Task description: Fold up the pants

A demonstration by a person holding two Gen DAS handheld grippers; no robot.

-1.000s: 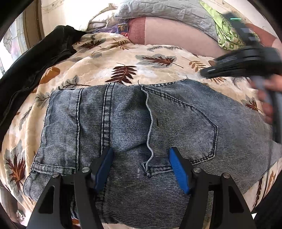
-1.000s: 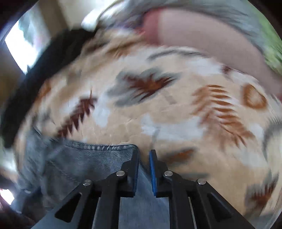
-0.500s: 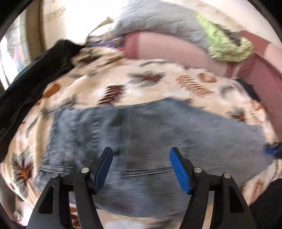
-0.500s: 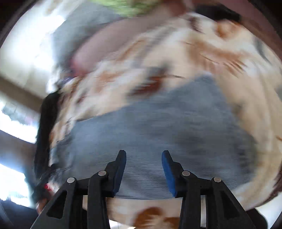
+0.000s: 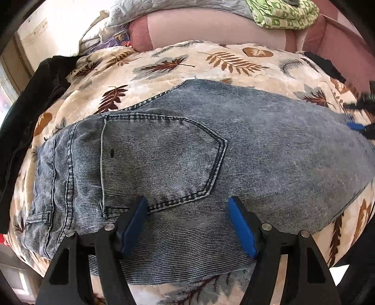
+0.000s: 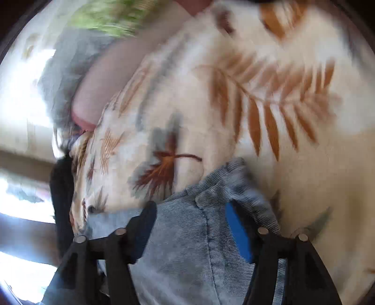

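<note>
Now that the right gripper (image 6: 191,228) has released the folded pants (image 5: 187,159), both jaws are spreading, pinching nothing; left gripper (image 5: 187,225) hovers above.

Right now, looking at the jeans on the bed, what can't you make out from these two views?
- Jeans: the near hem is hidden behind the left gripper in the left wrist view.
- Right gripper: cut off by that view's right edge and smeared; its jaws are opening.
- Blanket and green cloth: motion-blurred in the right wrist view.
- Small items by the pink cushion: too small to identify.
</note>
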